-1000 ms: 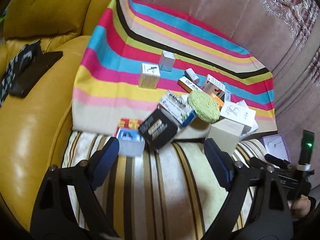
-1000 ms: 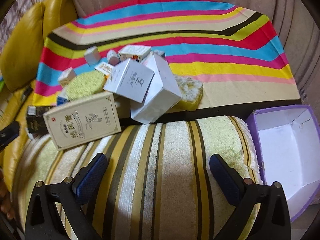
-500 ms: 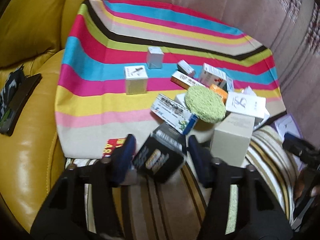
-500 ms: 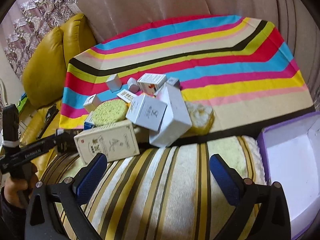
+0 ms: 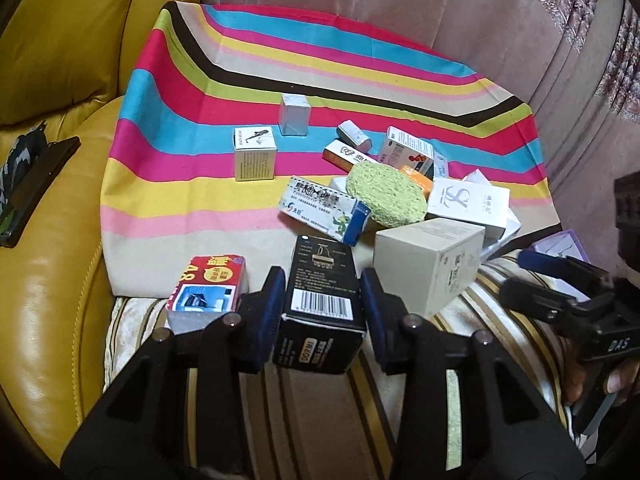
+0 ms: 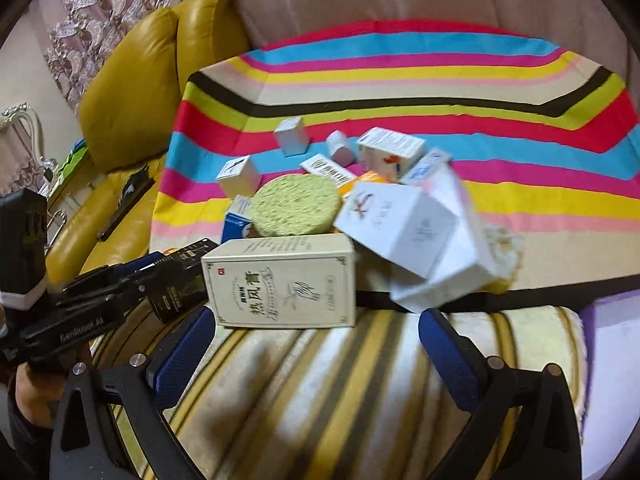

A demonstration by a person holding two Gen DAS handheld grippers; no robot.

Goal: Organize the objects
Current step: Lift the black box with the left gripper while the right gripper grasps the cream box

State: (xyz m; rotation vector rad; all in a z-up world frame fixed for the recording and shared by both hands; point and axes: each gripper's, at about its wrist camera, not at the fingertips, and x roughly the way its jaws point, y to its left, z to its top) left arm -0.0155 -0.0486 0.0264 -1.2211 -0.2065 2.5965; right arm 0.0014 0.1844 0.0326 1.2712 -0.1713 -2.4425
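Gripping the black box (image 5: 320, 312) between both pads, the left claw (image 5: 323, 312) has just closed, just left of the beige box (image 5: 428, 264); right claw (image 6: 316, 344) spread wide, empty, before that beige box.

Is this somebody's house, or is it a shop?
Most likely a living room in a home. There is a yellow leather sofa, lacy patterned curtains, and a striped cloth spread over a soft seat with small boxes piled on it. Nothing looks like a shop.
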